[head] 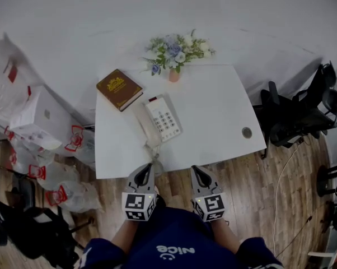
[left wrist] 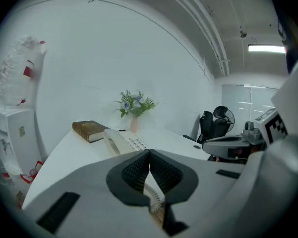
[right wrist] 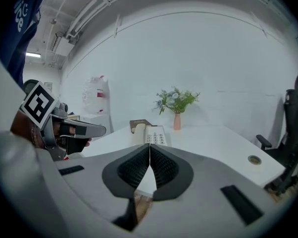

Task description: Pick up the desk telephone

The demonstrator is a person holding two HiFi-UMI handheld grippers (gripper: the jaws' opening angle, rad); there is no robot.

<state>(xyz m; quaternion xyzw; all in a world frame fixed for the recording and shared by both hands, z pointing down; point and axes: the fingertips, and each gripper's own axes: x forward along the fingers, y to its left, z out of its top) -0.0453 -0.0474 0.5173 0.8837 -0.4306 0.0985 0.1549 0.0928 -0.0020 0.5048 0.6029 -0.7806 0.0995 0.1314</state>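
White desk telephone (head: 160, 121) lies just left of frame centre on the white surface (head: 213, 111), beside a brown book (head: 119, 88). Left gripper (head: 149, 167) and right gripper (head: 195, 170), lower centre: fingers pressed together, holding nothing.

Head view steeply down over worktop (head: 213, 111), gripper views low at its near edge, all sharing telephone (head: 163, 119).
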